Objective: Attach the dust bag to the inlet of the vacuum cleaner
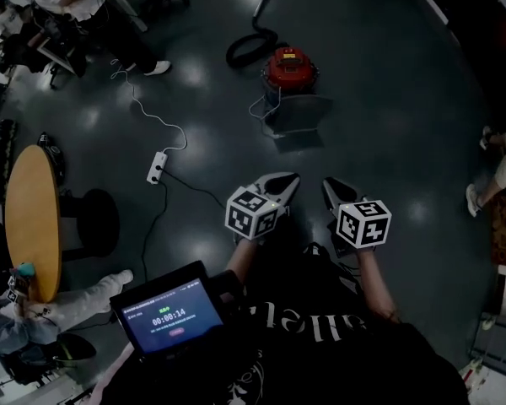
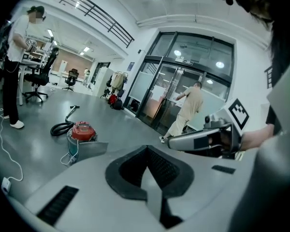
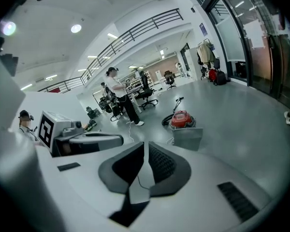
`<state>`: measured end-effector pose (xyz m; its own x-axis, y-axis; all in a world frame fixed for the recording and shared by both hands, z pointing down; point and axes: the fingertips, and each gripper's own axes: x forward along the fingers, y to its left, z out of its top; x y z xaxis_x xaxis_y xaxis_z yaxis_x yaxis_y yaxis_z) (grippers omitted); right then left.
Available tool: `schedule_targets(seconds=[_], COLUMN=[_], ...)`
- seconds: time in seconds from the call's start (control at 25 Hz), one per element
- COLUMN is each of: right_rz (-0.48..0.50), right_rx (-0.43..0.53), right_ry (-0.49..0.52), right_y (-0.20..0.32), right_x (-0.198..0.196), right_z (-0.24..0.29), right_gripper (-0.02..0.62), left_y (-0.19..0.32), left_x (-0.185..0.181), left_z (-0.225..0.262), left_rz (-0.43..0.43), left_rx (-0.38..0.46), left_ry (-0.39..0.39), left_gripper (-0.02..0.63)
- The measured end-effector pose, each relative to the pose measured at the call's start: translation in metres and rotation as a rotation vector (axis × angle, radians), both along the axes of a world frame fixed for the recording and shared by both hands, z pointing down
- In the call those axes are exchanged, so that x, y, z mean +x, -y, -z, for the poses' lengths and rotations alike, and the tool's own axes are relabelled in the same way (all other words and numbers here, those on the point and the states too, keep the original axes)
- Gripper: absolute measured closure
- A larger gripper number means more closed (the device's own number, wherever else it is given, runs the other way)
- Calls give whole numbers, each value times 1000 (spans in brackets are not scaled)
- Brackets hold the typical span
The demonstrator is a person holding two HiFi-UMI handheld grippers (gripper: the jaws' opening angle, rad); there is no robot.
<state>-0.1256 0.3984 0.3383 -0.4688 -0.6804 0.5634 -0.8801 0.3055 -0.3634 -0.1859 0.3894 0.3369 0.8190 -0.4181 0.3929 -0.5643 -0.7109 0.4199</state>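
Observation:
A vacuum cleaner with a red lid [image 1: 290, 66] stands on the dark floor some way ahead, its black hose [image 1: 248, 49] coiled behind it. A grey dust bag [image 1: 300, 115] leans against its near side. The same vacuum [image 2: 82, 131] and bag [image 2: 90, 150] show at the left of the left gripper view. In the right gripper view the vacuum [image 3: 182, 119] and bag [image 3: 187, 138] lie ahead, right of centre. My left gripper [image 1: 277, 186] and right gripper [image 1: 336, 192] are held side by side, well short of the vacuum. Both are shut with nothing between the jaws.
A white power strip [image 1: 156, 167] and its cable lie on the floor to the left. A round wooden table [image 1: 32, 218] stands at far left. A tablet showing a timer [image 1: 169, 315] sits at my chest. People stand by desks [image 3: 120, 100] and near the glass doors [image 2: 188, 108].

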Motion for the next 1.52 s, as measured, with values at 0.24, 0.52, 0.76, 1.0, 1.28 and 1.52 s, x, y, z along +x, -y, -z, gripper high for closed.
schedule_targets(seconds=[0.24, 0.52, 0.76, 1.0, 1.28, 1.52], right_rz=[28, 46, 73, 73, 64, 82], right_rx=[24, 45, 77, 77, 79, 87], right_ry=[11, 30, 26, 13, 2, -4], right_y=[-86, -128, -119, -122, -136, -146], right_x=[15, 27, 19, 23, 30, 22], right_z=[0, 3, 8, 8, 13, 10], right_gripper=[551, 551, 551, 551, 551, 551], left_y=[-93, -141, -132, -133, -148, -159], left_x=[15, 17, 11, 19, 26, 16], left_z=[5, 7, 11, 15, 23, 18], left_rz=[32, 63, 81, 52, 32, 50], left_rx=[11, 24, 53, 68, 70, 76], left_ry=[-18, -2, -2, -25, -52, -38], left_gripper=[600, 600, 600, 600, 600, 600])
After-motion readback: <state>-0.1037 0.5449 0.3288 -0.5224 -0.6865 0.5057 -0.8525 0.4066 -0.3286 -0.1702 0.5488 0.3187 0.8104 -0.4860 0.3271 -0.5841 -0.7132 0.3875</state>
